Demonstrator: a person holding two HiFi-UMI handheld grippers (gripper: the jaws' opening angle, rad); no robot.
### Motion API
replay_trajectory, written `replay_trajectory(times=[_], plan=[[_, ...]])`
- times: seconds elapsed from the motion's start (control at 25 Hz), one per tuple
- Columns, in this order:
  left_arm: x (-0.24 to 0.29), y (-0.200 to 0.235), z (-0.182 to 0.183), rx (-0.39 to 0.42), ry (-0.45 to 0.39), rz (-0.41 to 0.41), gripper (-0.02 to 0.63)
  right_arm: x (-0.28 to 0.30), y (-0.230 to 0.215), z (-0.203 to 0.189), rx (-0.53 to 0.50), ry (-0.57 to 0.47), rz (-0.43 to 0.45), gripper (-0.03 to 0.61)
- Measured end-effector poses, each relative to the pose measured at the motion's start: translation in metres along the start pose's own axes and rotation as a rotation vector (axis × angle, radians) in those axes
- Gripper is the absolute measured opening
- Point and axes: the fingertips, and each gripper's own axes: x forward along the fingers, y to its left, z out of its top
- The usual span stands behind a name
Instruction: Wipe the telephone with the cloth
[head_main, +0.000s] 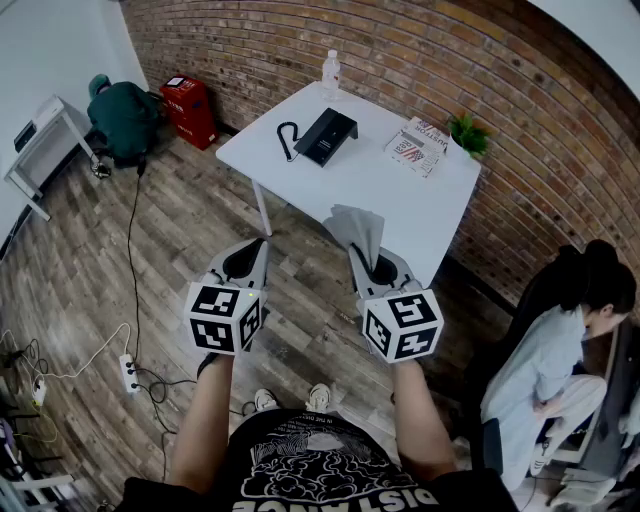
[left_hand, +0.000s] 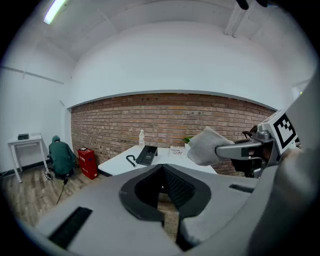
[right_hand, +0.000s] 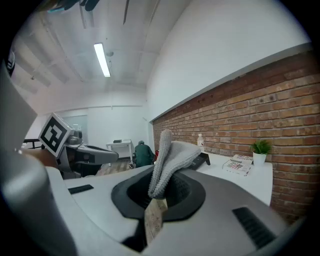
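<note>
A black telephone (head_main: 325, 135) with a curled cord lies on the white table (head_main: 360, 190), well ahead of both grippers; it also shows small in the left gripper view as the telephone (left_hand: 146, 155). My right gripper (head_main: 365, 258) is shut on a grey cloth (head_main: 357, 228), which sticks up out of its jaws; in the right gripper view the cloth (right_hand: 167, 162) fills the jaw gap and a paper tag hangs below it. My left gripper (head_main: 255, 258) is shut with nothing in it. Both hang above the floor, short of the table's near edge.
On the table stand a water bottle (head_main: 330, 72), a stack of newspapers (head_main: 418, 146) and a small potted plant (head_main: 468, 133). A person sits at the right (head_main: 560, 350). Another crouches by a red box (head_main: 190, 108) at the far left. A power strip (head_main: 130, 372) and cables lie on the floor.
</note>
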Motion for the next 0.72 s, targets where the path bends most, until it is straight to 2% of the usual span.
replay_trajectory(times=[0.4,0.72], plan=[[0.022,-0.020,0.003,-0.027,-0.005,0.002,0.006,0.003,-0.025,-0.005,0.021,-0.002,0.034,0.012],[0.045,-0.001,0.005,-0.027,0.005,-0.003,0.006,0.029,-0.032,-0.004,0.024,0.001,0.035,0.012]])
